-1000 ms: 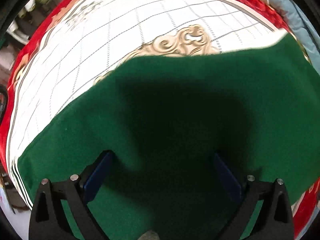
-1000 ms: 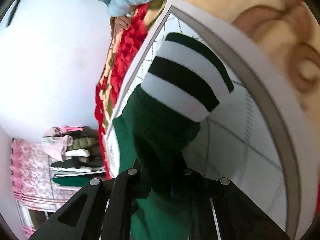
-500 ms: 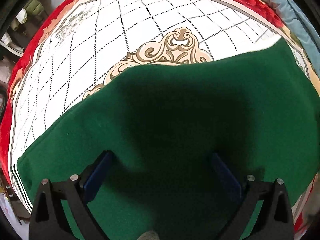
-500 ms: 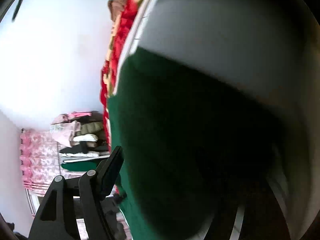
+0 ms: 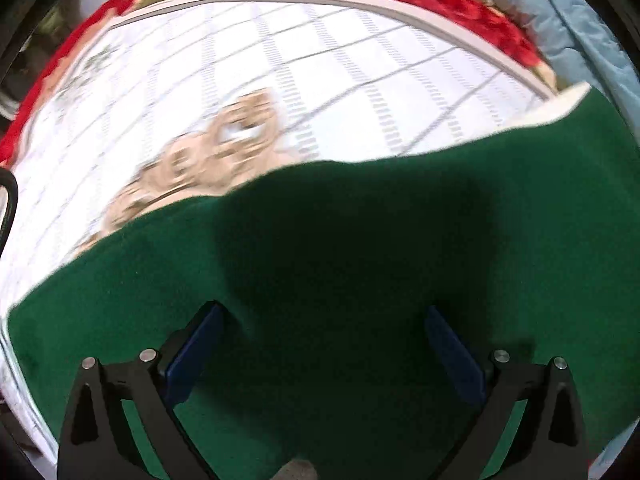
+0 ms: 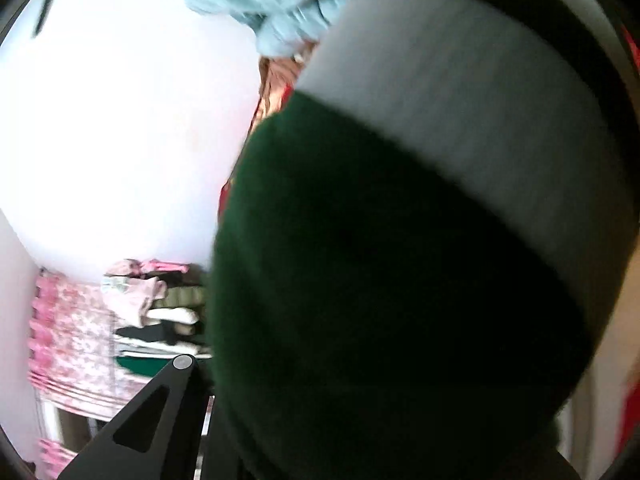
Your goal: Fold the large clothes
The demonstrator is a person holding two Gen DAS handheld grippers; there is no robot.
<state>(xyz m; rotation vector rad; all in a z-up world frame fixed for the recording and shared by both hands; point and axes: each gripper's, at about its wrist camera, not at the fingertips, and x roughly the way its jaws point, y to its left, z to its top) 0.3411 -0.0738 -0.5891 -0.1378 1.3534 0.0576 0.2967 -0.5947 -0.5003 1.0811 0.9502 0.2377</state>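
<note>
Left wrist view: the left claw (image 5: 320, 344) points steeply down over the green garment (image 5: 360, 260), its blue pads (image 5: 192, 352) set wide apart with nothing pinched between them; the cloth lies flat below, covering the near part of the bed, whose white diamond-patterned blanket (image 5: 280, 72) with a red floral border shows toward the far edge. A cream lining shows at the garment's far right corner, beside a pale blue quilt (image 5: 568, 32). To do the step well, this claw should press or steady the flat panel so that it does not drag while the other end is carried over. Right wrist view: the right claw (image 6: 208, 412) is largely hidden by cloth; its jaws have just been closing, and the green fabric and striped cuff (image 6: 460, 112) fill the space in front of them, apparently gripped. A stack of folded clothes (image 6: 160, 320) stands beyond. The sleeve should be lifted clear, carried across the body panel, and laid straight without twisting.
</note>
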